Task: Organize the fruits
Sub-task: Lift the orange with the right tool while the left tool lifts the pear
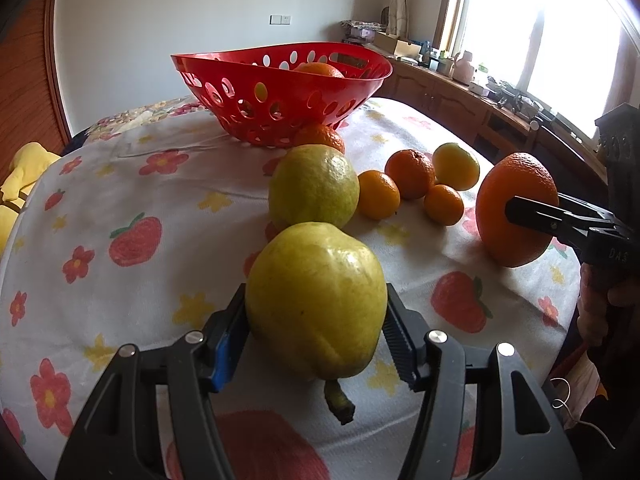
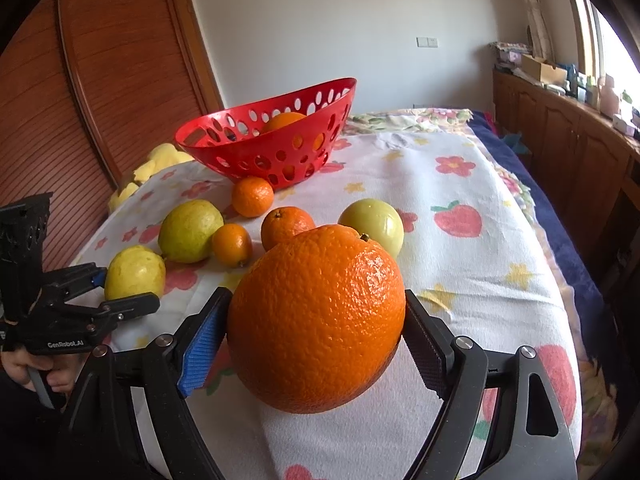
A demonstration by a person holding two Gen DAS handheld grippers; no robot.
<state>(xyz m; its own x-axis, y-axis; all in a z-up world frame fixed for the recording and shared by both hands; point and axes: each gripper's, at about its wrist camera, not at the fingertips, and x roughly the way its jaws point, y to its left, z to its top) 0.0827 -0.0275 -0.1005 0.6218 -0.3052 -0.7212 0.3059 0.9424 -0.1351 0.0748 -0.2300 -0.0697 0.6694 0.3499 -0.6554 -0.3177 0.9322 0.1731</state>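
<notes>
My left gripper [image 1: 315, 292] is shut on a yellow pear [image 1: 320, 272] low over the flowered cloth [image 1: 140, 184], stem toward the camera. My right gripper [image 2: 316, 294] is shut on a large orange [image 2: 320, 320] whose underside touches the cloth. In the left wrist view that orange [image 1: 516, 184] sits at the right with one black finger [image 1: 536, 216] across it. A red perforated basket [image 1: 224, 92] stands at the back, holding an orange [image 1: 318, 69]. Loose between lie a green-yellow fruit [image 1: 314, 186], several tangerines [image 1: 378, 194] and a pale yellow fruit [image 1: 456, 166].
One tangerine [image 2: 253, 196] lies right against the basket's foot [image 2: 280, 172]. A yellow soft thing [image 1: 24, 176] lies off the cloth's left edge. Wooden cabinets [image 2: 560, 128] with clutter run under the window on the right; a wooden door [image 2: 80, 100] is behind on the left.
</notes>
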